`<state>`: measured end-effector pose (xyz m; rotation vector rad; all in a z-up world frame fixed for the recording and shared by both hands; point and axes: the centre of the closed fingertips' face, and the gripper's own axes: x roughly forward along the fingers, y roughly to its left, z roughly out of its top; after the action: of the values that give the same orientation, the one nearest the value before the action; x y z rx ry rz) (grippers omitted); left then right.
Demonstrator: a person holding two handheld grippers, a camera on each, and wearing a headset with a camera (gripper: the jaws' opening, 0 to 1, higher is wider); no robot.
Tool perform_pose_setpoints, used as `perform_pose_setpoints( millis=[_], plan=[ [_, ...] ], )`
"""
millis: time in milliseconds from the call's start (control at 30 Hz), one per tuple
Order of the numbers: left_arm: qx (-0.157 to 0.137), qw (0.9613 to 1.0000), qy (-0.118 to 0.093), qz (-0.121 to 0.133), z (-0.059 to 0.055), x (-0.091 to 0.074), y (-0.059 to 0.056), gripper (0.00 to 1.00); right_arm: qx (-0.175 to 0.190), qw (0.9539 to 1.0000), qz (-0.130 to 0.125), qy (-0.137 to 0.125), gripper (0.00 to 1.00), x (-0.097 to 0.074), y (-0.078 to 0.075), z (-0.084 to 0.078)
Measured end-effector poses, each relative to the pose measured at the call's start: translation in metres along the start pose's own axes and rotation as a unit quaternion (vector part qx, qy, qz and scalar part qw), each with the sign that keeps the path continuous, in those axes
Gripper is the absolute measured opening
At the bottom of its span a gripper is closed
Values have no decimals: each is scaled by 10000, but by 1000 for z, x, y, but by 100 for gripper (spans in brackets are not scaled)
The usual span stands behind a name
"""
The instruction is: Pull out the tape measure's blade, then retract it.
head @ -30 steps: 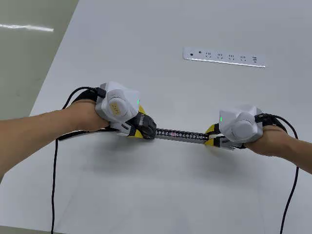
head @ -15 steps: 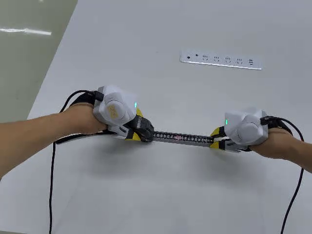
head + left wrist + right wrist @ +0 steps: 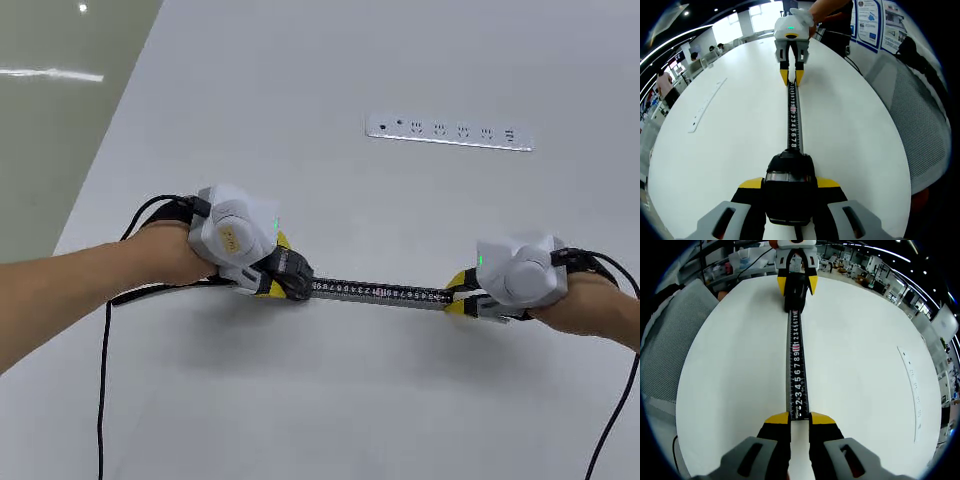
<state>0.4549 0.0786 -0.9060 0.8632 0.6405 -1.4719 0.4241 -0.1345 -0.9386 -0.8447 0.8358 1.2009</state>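
The black tape measure case (image 3: 289, 276) (image 3: 790, 186) sits between the yellow-tipped jaws of my left gripper (image 3: 278, 279) (image 3: 790, 182), which is shut on it. Its dark numbered blade (image 3: 380, 293) (image 3: 792, 115) (image 3: 796, 360) runs out across the white table to my right gripper (image 3: 457, 297) (image 3: 799, 419), which is shut on the blade's end. In the right gripper view the case (image 3: 795, 287) shows far off in the left gripper (image 3: 795, 275). The right gripper (image 3: 791, 75) appears at the far end in the left gripper view.
A white power strip (image 3: 448, 132) (image 3: 707, 102) (image 3: 910, 377) lies flat on the table (image 3: 300, 400) beyond the grippers. Black cables (image 3: 102, 380) trail from both grippers over the table's near edge. Grey mesh chairs (image 3: 920, 115) stand beside the table.
The right gripper has drawn to the right, away from the left gripper, and more of the blade is out of the case. The left gripper has held about still.
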Motion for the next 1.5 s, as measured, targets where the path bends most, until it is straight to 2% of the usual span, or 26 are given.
perform_pose_setpoints(
  millis=[1000,1400,1500],
  plan=[
    [-15,10000,-10,-6,1,0,0,32,45,9998,-4,181,12,-21,1,-26],
    [41,10000,-9,20,3,-1,0,33,25,9996,136,254,13,-21,1,-26],
    [56,10000,-14,22,3,-1,1,33,162,9994,183,260,14,-21,0,-25]
  ],
)
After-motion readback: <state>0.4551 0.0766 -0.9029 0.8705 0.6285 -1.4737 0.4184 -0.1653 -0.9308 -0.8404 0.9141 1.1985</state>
